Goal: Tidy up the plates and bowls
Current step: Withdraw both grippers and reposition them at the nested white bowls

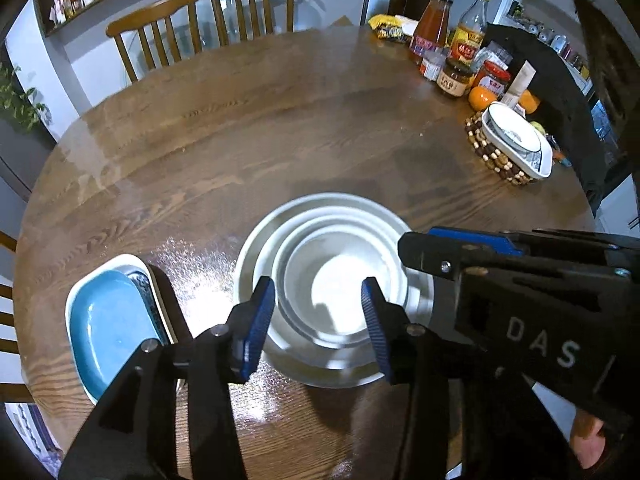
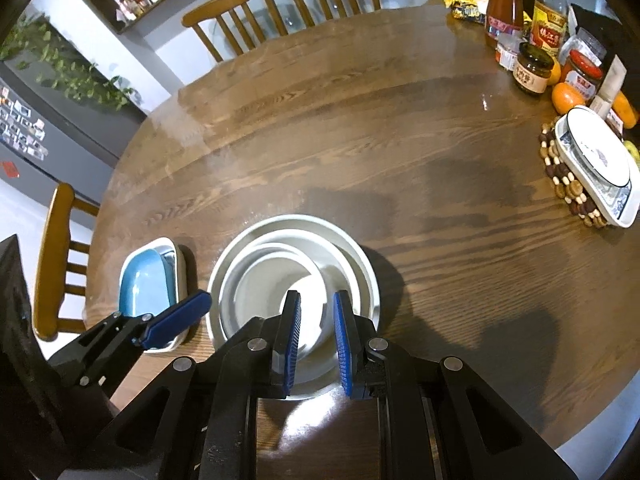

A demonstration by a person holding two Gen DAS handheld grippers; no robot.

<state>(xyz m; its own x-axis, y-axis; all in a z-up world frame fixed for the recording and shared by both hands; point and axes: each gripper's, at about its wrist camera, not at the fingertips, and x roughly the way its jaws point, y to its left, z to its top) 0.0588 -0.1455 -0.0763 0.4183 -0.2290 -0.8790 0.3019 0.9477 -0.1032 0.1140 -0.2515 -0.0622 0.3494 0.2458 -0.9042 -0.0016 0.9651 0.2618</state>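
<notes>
Two grippers were held over a round wooden table (image 1: 280, 128), nearest the cameras. The left gripper (image 1: 318, 328) was seen with its blue pads spread apart above a stack of white bowls (image 1: 340, 280), nothing caught between them. The right gripper (image 2: 316, 340) was seen with its pads drawn near together, a narrow gap left between them, and nothing was gripped. The bowls were nested inside one another on the table's near side. Just beside them, to the left, a blue dish (image 1: 108, 328) was set in a white tray (image 2: 176, 254). Well apart, at the far right edge, a white dish (image 1: 516, 140) was laid on a beaded trivet (image 1: 486, 152), with jars, bottles (image 1: 474, 28) and oranges (image 1: 482, 98) behind. Two chairs (image 1: 200, 28) were drawn up at the far side.
</notes>
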